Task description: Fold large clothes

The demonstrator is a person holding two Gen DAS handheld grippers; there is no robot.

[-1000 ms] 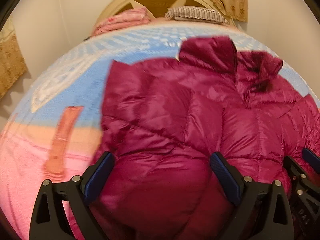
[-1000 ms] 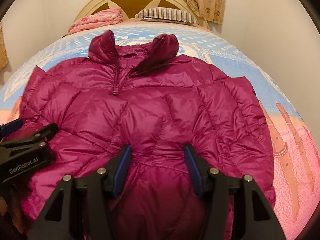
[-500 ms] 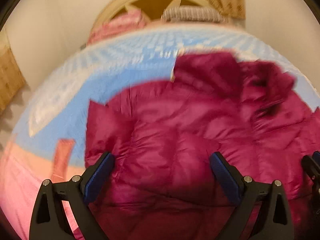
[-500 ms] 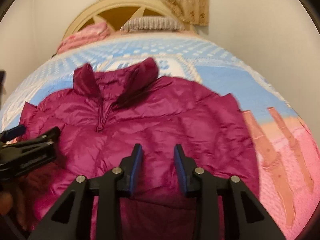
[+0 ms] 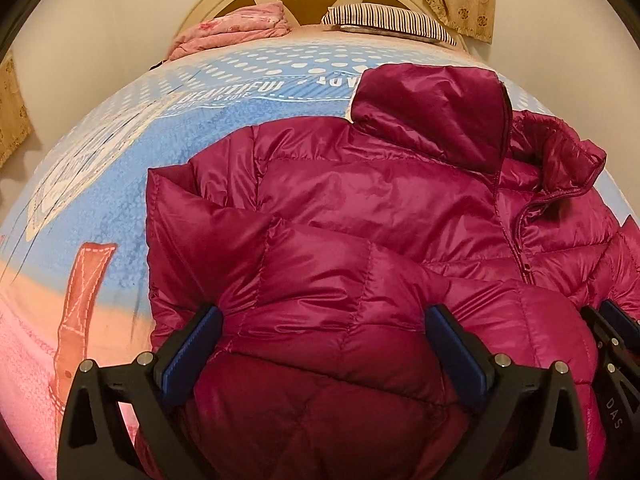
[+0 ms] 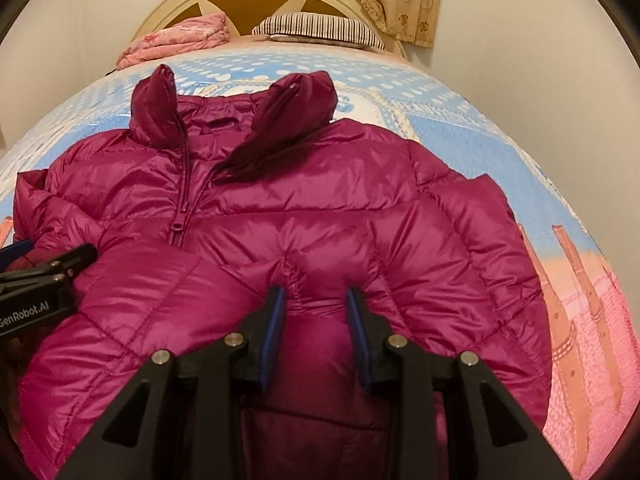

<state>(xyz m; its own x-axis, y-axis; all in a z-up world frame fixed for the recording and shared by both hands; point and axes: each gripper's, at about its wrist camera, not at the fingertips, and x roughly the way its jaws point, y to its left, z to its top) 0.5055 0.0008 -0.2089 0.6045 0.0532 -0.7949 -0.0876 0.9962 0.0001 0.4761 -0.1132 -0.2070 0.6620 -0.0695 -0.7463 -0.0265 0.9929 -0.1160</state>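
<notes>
Left wrist view: the left tool [image 5: 322,338] has its fingers spread wide, straddling a puffed fold of the magenta down jacket [image 5: 360,208] without pinching it. The jacket lies on the bed [image 5: 120,152], filling the view from centre toward 3 o'clock; its collar sits toward 1 o'clock. The right tool [image 5: 612,336] shows at 4 o'clock.

Right wrist view: the right tool [image 6: 316,316] has its fingers narrowed on a bunched ridge of the jacket [image 6: 320,208]; whether they truly clamp it I cannot tell. The left tool [image 6: 48,268] sits at 9 o'clock. A striped pillow [image 6: 320,28] lies at 12 o'clock.
</notes>
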